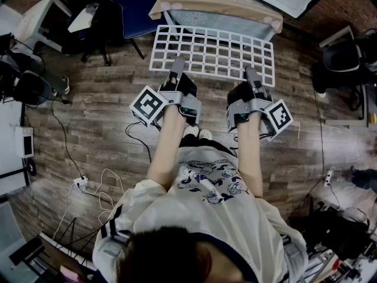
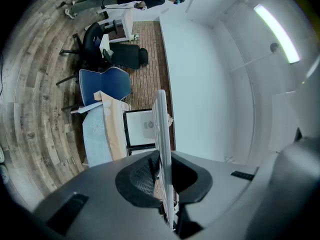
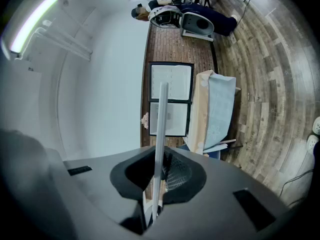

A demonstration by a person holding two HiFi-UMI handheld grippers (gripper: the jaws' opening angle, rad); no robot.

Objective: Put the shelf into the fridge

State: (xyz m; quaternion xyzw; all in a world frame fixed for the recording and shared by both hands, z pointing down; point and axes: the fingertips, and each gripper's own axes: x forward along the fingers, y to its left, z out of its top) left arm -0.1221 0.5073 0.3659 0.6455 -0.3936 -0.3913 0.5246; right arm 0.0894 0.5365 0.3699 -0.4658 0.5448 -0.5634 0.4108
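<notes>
Over grey plank flooring (image 1: 88, 128), I hold the white wire grid shelf (image 1: 215, 49) level before the blue-clothed table (image 1: 230, 17), left gripper (image 1: 177, 62) and right gripper (image 1: 251, 71) each clamped on its near edge so it rides flat.

— What colour was the shelf (image 1: 213, 55)?
— White, a grid of squares. The floor (image 1: 100, 99) was brown wood planks, the chair (image 1: 132, 5) blue.
— And the cloth (image 1: 235, 19)?
— Pale blue, with a flower print.
</notes>
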